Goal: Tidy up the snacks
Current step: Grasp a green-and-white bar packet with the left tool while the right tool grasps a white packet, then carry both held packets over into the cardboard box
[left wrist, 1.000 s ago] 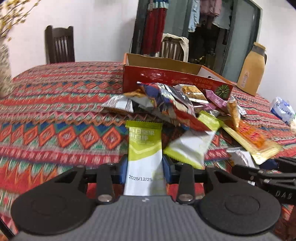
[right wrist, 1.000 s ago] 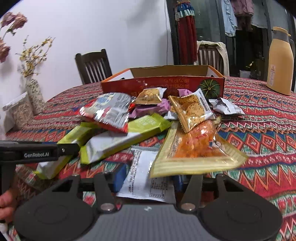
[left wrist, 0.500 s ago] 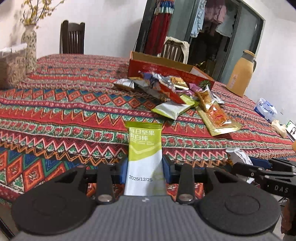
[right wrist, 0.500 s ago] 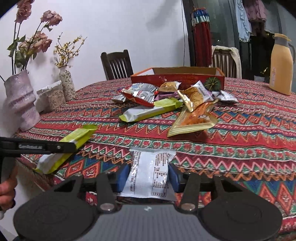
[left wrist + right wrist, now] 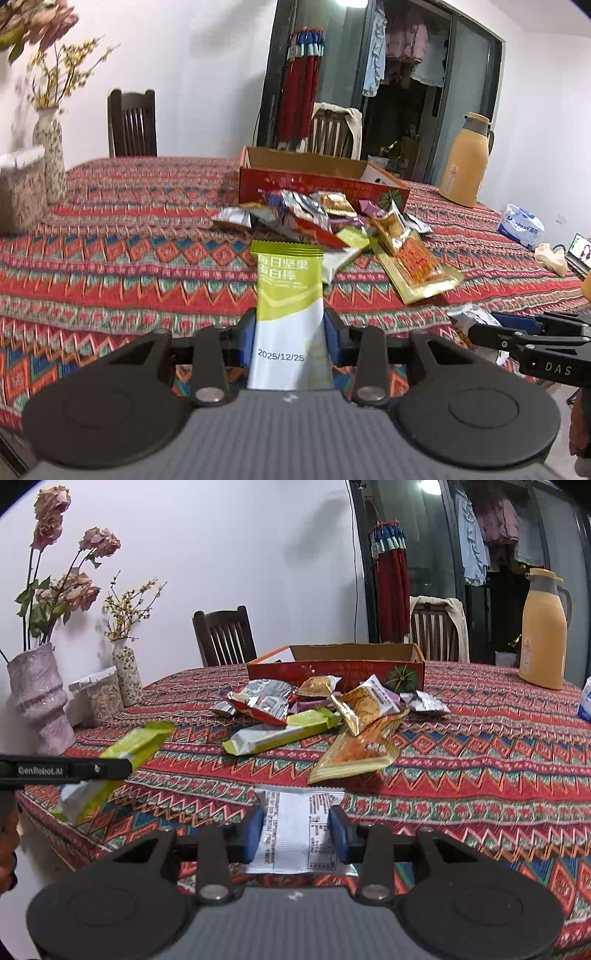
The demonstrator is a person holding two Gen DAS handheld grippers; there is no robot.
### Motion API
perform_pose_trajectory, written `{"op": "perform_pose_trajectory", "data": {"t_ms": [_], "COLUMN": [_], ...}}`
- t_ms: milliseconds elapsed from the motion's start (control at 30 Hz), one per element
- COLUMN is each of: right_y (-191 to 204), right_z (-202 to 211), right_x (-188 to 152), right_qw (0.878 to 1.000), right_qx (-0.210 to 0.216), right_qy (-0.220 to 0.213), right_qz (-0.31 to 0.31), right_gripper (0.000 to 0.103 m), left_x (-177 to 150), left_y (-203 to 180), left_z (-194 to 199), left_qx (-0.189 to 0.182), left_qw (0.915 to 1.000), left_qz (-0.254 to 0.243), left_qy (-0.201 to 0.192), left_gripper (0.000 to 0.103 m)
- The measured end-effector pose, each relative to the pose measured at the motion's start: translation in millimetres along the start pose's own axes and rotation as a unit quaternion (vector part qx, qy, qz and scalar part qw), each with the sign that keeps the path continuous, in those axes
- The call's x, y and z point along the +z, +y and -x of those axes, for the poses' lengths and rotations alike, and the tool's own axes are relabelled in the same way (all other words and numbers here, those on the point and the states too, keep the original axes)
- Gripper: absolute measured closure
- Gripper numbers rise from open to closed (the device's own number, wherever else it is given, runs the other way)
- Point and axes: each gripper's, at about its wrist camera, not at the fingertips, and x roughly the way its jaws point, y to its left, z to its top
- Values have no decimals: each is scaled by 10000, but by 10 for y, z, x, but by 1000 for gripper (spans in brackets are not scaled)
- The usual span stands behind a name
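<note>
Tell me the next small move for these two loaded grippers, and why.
Probably carry both forward to the red box and drop them in. The left gripper holds a green nut bar; the right gripper, jaws closing, has a silver packet between its pads, and the box looks open behind the snack pile.

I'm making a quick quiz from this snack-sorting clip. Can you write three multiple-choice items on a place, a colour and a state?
1. Where is the red box? A behind the snack pile B on a chair C on the floor
2. What colour is the jug? A blue B yellow C black
3. What is in the left tool? A nothing B a spoon C a green-and-white snack bar

Answers: 1 A, the pile lies in front of it; 2 B, its body is yellow; 3 C, the bar sits between its fingers.
</note>
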Motion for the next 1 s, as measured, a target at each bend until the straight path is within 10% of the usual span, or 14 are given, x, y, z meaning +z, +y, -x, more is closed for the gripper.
{"op": "perform_pose_trajectory", "data": {"t_ms": [433, 1000], "right_y": [-148, -567], "right_z": [-224, -1178], "right_x": [338, 1637], "right_qw": [9996, 9952], "right_qx": [-124, -165], "right_qy": [-196, -637], "right_qz": [175, 725], "right_gripper": [65, 65], "left_x": [416, 1560], "left_y": [-33, 26], "left_z": [-260, -1353], "left_qx": [-130, -429], "left_qw": [9992, 9962], "left_qz": [-201, -304], "left_qy": [-321, -693], "left_gripper": [65, 65]}}
